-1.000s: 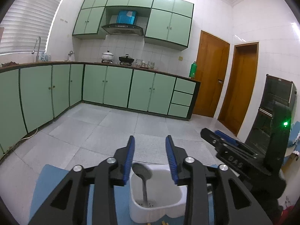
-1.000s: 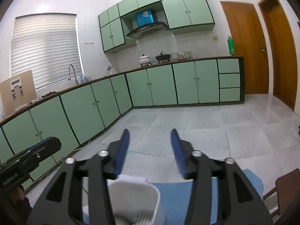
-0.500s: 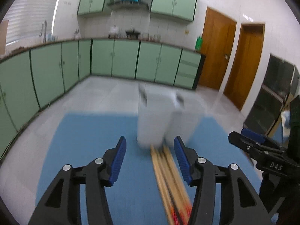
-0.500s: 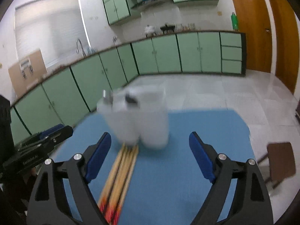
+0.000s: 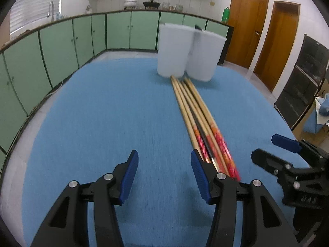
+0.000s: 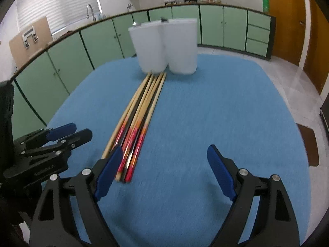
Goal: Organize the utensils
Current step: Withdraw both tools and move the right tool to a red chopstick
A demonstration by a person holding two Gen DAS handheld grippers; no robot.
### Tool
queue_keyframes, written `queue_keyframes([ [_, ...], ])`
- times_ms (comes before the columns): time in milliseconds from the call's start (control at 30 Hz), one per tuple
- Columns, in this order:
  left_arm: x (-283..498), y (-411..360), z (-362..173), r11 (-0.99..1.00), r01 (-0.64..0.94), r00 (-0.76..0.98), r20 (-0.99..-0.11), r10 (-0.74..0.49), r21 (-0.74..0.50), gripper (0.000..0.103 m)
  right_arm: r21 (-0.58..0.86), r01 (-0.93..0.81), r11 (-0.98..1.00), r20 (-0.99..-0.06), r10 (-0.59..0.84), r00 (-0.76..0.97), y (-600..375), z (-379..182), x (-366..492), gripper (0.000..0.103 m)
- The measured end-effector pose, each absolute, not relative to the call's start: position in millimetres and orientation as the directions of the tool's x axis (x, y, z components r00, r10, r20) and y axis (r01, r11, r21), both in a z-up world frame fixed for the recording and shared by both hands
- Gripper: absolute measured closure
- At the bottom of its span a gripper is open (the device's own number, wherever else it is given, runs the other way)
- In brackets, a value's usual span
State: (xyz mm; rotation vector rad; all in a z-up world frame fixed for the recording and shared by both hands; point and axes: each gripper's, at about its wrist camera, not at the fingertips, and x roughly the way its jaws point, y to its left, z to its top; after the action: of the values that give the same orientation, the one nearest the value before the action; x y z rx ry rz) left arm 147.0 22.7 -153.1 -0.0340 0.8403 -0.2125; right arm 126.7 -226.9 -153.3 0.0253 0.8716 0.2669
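**Chopsticks laid out before two white holders**

From the left wrist camera: the left gripper [image 5: 162, 170] hangs over the blue tablecloth [image 5: 102, 113] with its two blue-padded fingers apart and nothing between them. A bundle of wooden chopsticks [image 5: 195, 113] lies flat on the cloth, running from just beside the gripper's right finger up to the foot of two white plastic holders [image 5: 185, 51]. I count about five sticks, though blur makes the number uncertain; they are pale, round wood with red and orange painted near ends, and one looks dark. Their nearest tips are hidden behind the finger. The holders stand side by side, touching, smooth-walled and tall; a small dark tip shows above one rim, too blurred to name. The right gripper [image 5: 273, 150] juts in at the right edge.

From the right wrist camera: the right gripper [image 6: 164, 168] is spread wide, empty. The same chopsticks [image 6: 141, 111] lie just beside its left finger, their painted ends partly covered by it. Both holders [image 6: 164, 47] stand at the far tips. The left gripper [image 6: 67, 132] shows at the left, partly cut off.
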Motion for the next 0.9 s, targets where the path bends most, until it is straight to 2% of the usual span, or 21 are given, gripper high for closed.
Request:
queue_keyframes([
  [233, 139, 28, -168, 0.979, 0.163, 0.622, -0.758, -0.196, -0.120, 0.051, 0.059, -0.243, 0.968, -0.792, 0.194, 0.579, -220, -169, 116, 0.025],
  [533, 138, 29, -168, 0.979, 0.168, 0.616, -0.764, -0.193, -0.112, 0.050, -0.022, -0.180, 0.983, -0.809, 0.088, 0.581, -230, -176, 120, 0.028],
  [800, 135, 30, -168, 0.981, 0.168, 0.617, -0.765, -0.184, -0.100, 0.048, 0.063, -0.217, 0.974, -0.802, 0.179, 0.570, -233, -173, 112, 0.033],
  [900, 134, 30, -167, 0.981, 0.168, 0.616, -0.766, -0.182, -0.098, 0.048, 0.030, -0.223, 0.974, -0.803, 0.156, 0.575, -224, -175, 113, 0.034],
])
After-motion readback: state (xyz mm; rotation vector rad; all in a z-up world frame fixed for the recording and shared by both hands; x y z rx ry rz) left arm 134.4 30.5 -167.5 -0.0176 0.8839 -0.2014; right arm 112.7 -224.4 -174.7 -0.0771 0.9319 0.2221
